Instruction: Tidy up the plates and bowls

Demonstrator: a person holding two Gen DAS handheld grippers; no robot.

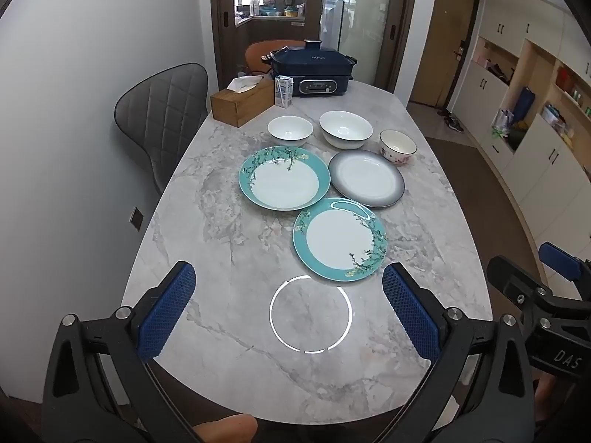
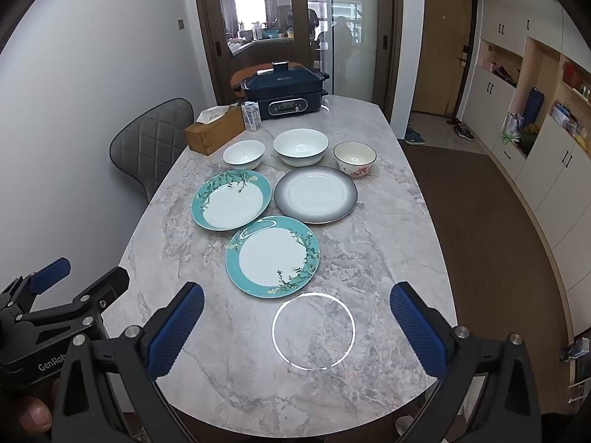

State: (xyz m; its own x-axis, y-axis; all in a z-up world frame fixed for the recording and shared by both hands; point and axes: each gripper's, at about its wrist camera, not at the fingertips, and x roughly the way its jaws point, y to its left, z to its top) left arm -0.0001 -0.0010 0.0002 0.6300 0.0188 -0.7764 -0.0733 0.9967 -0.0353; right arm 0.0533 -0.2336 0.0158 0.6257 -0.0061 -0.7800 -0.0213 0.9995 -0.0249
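Both claws hang spread wide and empty over the near end of the marble table (image 1: 221,369): left claw (image 1: 289,310), right claw (image 2: 297,326). Relative to the grey-rimmed plate (image 1: 366,178) (mid-table), one teal plate (image 1: 285,178) lies touching its left, another teal plate (image 1: 340,239) nearer; behind stand the big white bowl (image 1: 345,129), small white bowl (image 1: 290,131), flowered bowl (image 1: 398,146)

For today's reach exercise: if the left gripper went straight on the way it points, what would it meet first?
Probably the bare table: the open left gripper aims down at marble just short of the near teal plate. Depth is uncertain, so it might catch that plate's rim.
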